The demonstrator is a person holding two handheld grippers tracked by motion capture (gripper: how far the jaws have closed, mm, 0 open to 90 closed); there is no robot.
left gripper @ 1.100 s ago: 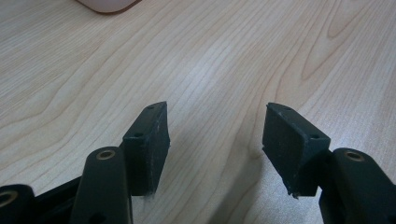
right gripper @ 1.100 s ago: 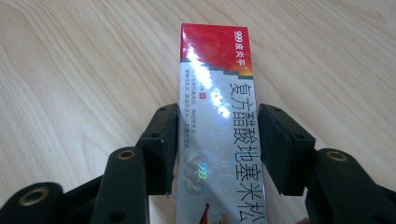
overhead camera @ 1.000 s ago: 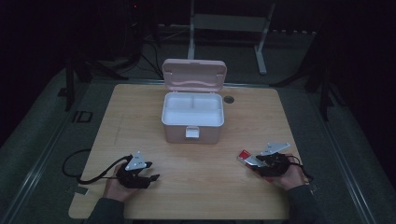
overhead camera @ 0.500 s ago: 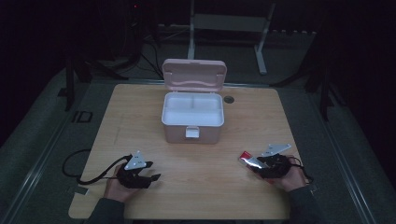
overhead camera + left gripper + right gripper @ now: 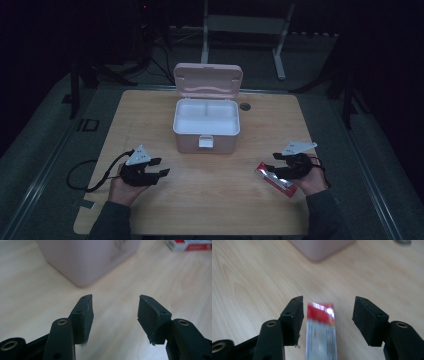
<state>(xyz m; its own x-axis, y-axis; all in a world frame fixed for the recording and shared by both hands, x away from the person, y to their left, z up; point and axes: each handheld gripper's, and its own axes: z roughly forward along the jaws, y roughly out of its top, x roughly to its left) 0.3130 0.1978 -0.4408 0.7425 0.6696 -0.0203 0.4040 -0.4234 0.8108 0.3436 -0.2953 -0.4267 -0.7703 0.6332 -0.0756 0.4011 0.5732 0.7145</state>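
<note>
An open pink box (image 5: 205, 127) with a white inside stands mid-table, its lid up behind it; its pink wall (image 5: 87, 257) also fills the top of the left gripper view. A small red-and-white carton (image 5: 274, 179) lies flat at the front right. In the right gripper view this carton (image 5: 320, 327) lies lengthwise between my right gripper's (image 5: 328, 305) open jaws, close to the left jaw and apart from the right one. At the front left my left gripper (image 5: 115, 302) is open and holds nothing, aimed at the box corner. From above I see the left gripper (image 5: 162, 167) and right gripper (image 5: 270, 165) low over the wood.
The wooden table (image 5: 150, 115) has a round cable hole (image 5: 244, 106) right of the box. A black cable (image 5: 80, 175) loops off the left front edge. The carton (image 5: 190, 245) lies far across the table in the left gripper view. Dark floor and metal stands surround the table.
My right gripper has shifted a little and more of the carton's length now shows beside it. The left gripper has barely moved.
</note>
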